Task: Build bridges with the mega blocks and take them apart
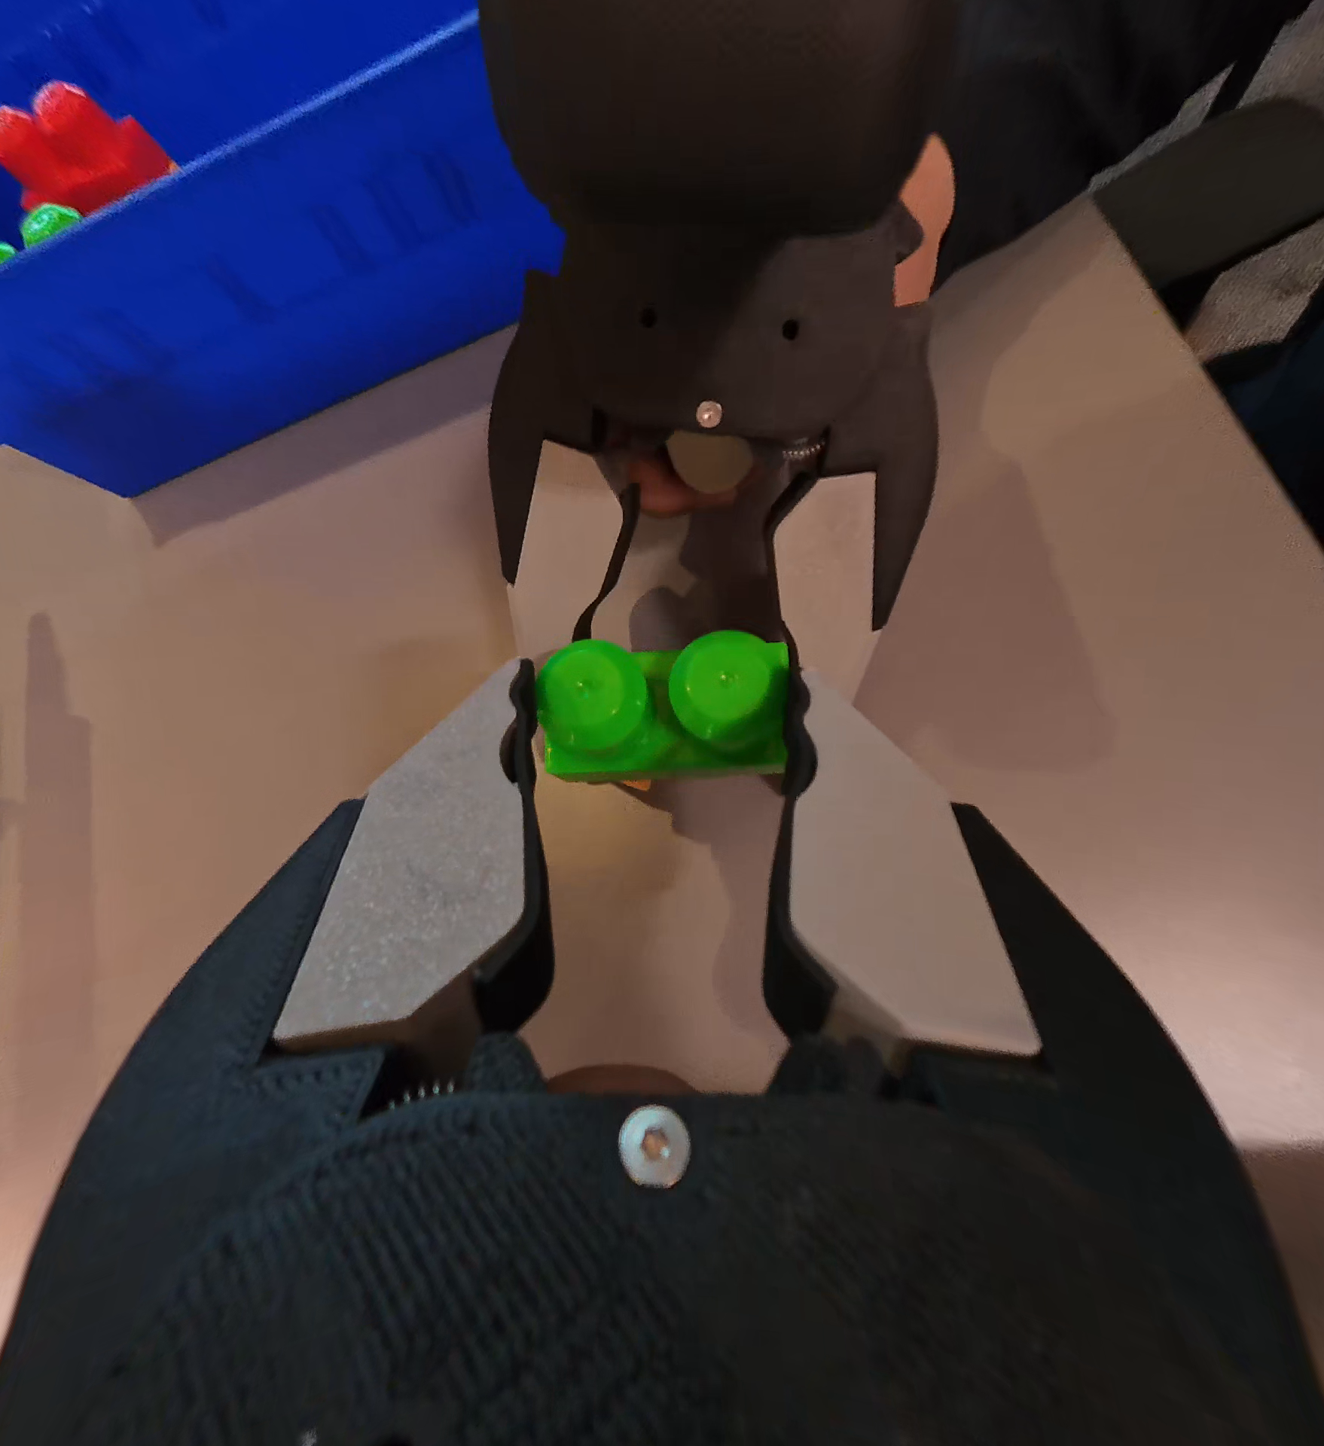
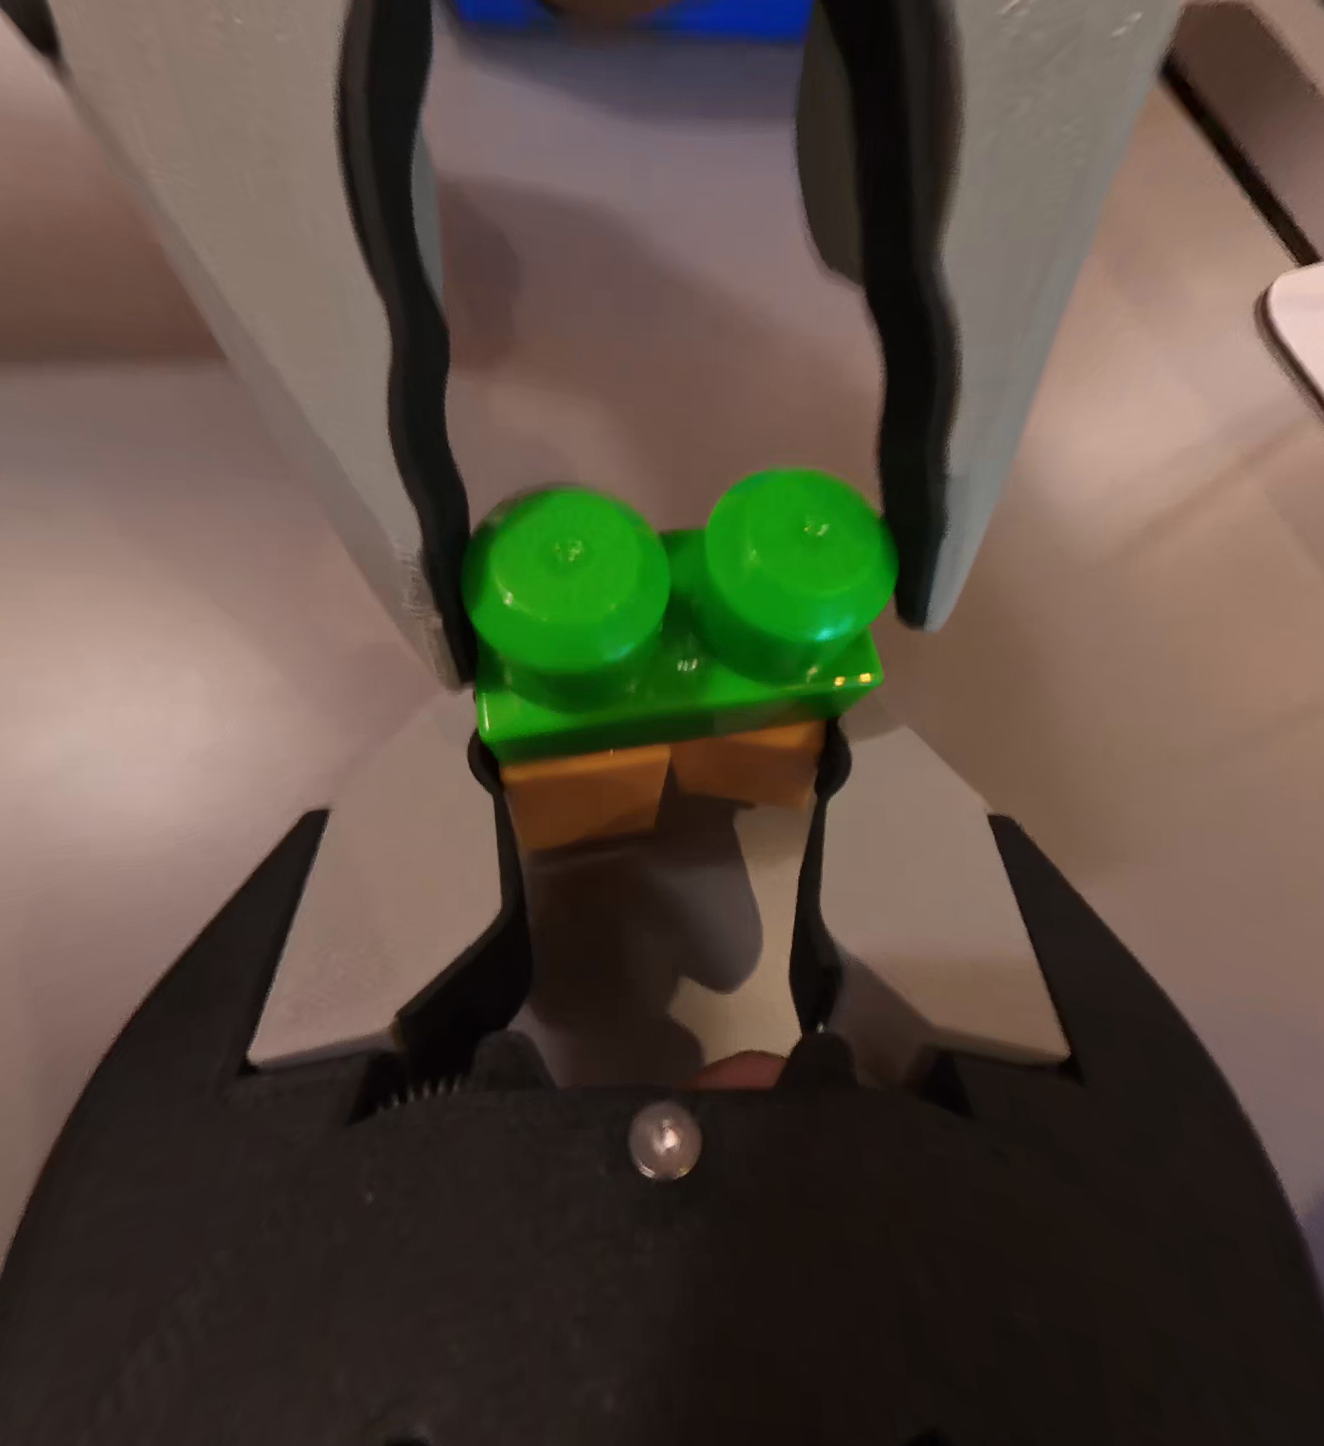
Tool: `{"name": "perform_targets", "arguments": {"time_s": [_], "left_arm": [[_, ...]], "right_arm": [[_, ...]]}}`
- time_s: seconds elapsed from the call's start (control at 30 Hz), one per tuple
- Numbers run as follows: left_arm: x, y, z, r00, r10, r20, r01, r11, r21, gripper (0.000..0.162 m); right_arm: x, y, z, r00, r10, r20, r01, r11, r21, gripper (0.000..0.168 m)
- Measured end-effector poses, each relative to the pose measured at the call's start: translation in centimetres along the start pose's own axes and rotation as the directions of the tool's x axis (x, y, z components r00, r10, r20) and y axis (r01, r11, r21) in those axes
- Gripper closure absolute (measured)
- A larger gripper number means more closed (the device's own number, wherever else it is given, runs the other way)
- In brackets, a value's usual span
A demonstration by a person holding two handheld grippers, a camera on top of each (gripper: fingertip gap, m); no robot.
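Disassembly looks midway: left gripper [image 1: 663,716] fingers clamp the green block [image 1: 663,716], right gripper [image 2: 659,775] fingers clamp the orange blocks [image 2: 663,775] beneath it, above the surface [image 1: 252,665], still joined, with other blocks already in the blue bin [image 1: 252,313].

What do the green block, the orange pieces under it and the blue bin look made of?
Green block: glossy moulded plastic, with sharp highlights on its studs. Orange pieces: likely the same plastic, duller here. Blue bin: apparently rigid plastic with slotted walls, though blurred.
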State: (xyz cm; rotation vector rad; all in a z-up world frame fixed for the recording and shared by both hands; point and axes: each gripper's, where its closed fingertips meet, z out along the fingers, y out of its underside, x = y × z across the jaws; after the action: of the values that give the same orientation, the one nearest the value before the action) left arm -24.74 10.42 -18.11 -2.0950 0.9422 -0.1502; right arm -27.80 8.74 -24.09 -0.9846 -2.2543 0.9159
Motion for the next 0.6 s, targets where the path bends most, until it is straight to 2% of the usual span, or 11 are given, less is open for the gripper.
{"name": "perform_targets", "arguments": {"time_s": [0.27, 0.43, 0.6], "left_arm": [[0.02, 0.09, -0.23, 0.997, -0.076, -0.017, 0.078, 0.976, 0.204, 0.100], [-0.04, -0.12, -0.03, 0.995, -0.096, -0.008, 0.095, 0.964, 0.249, 0.100], [0.01, -0.25, 0.25, 0.996, -0.083, -0.011, 0.083, 0.969, 0.233, 0.100]], "right_arm": [[-0.57, -0.09, 0.14, 0.997, 0.021, 0.073, -0.023, 0.999, 0.027, 0.090], [-0.69, 0.09, 0.24, 0.994, 0.027, 0.105, -0.029, 0.999, 0.020, 0.089], [-0.87, 0.35, 0.29, 0.991, 0.030, 0.133, -0.031, 1.000, 0.006, 0.088]]}}
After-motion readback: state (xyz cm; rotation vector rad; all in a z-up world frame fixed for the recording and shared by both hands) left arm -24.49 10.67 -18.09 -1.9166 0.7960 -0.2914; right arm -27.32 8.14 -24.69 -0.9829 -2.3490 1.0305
